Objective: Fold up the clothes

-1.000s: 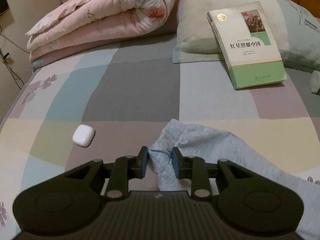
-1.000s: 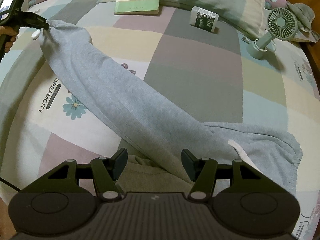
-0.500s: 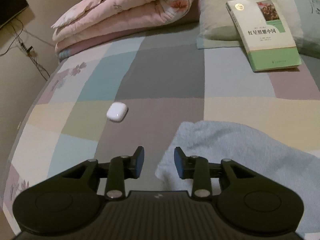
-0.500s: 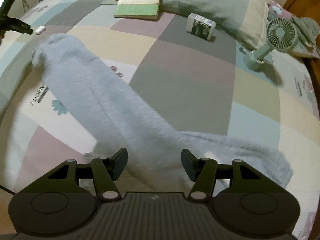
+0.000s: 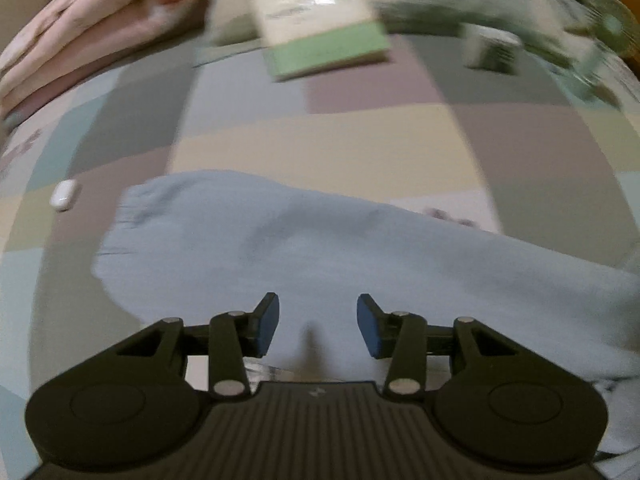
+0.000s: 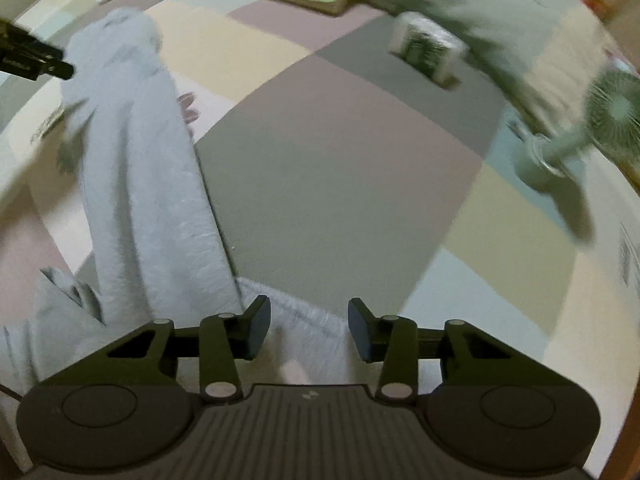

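Left wrist view: the left gripper (image 5: pixel 318 326) hangs over the grey sweatpants (image 5: pixel 360 256), its fingers (image 5: pixel 267 322) partly apart and gripping nothing, having just been opening. The cuffed leg end lies ahead and left of them on the bed (image 5: pixel 320 136).

Right wrist view: the right gripper (image 6: pixel 309 330) has just been narrowing, fingers (image 6: pixel 256 328) parted around nothing, grey sweatpants (image 6: pixel 136 184) beneath and stretching away to their left.

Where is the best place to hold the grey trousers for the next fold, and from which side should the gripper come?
Probably the cuffed leg end of the grey trousers, taken from above. That gathered hem lies flat on the bedsheet, with bare sheet around it, so fingers can pinch the edge.
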Action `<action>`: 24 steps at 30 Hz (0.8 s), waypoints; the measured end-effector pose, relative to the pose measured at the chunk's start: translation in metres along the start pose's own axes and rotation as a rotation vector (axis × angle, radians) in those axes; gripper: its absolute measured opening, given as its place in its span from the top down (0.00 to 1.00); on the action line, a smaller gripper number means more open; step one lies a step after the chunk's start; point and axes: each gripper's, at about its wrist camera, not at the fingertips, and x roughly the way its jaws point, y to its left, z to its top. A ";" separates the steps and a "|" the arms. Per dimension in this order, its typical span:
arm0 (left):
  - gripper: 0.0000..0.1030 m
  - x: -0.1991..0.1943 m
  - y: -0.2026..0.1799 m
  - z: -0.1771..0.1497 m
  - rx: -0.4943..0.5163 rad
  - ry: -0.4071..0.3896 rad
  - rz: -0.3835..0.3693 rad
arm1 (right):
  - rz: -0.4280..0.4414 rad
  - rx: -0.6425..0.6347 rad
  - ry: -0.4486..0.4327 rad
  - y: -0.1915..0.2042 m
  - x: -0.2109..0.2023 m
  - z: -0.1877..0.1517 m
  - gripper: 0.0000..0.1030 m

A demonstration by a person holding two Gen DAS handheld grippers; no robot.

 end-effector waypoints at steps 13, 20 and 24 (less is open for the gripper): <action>0.56 0.002 -0.054 -0.005 -0.029 0.018 -0.089 | 0.224 -0.283 0.112 -0.001 0.054 0.004 0.71; 0.56 0.006 -0.051 -0.001 -0.042 0.019 -0.084 | 0.178 -0.210 0.050 -0.009 0.036 -0.002 0.91; 0.56 0.009 -0.051 0.001 -0.046 0.023 -0.081 | 0.086 -0.137 -0.026 -0.029 0.018 0.005 0.92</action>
